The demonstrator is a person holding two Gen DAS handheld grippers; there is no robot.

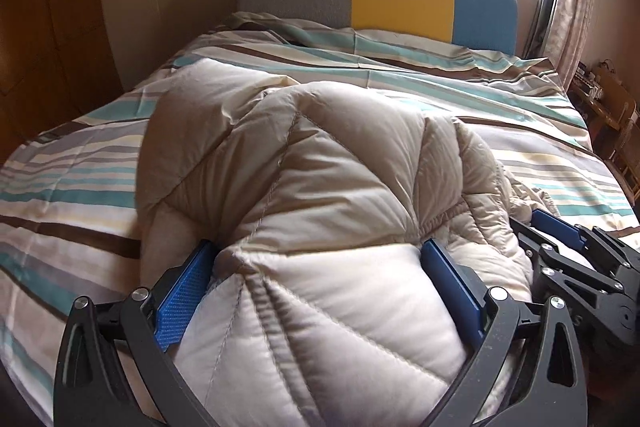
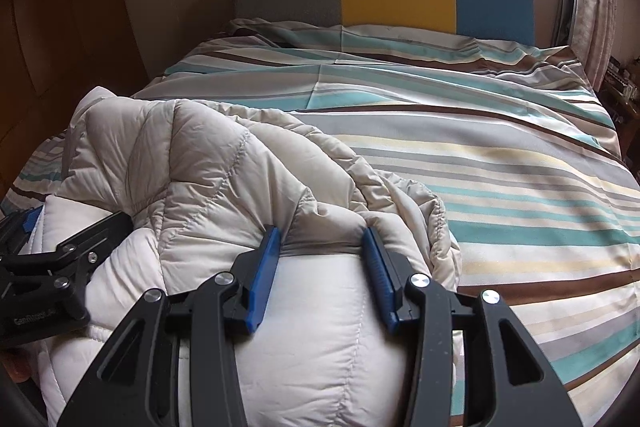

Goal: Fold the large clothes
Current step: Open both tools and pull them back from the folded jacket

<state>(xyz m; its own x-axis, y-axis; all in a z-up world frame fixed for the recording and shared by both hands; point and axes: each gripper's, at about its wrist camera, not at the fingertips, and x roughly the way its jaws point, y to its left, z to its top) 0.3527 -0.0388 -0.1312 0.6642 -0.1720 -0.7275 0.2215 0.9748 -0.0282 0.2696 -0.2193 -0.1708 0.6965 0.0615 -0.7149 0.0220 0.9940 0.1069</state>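
A puffy beige quilted down jacket lies bunched on a striped bed; left gripper and right gripper (2 blue-padded fingers each) both clamp thick folds of it

left tool: black frame | blue ribbed pads | silver screws
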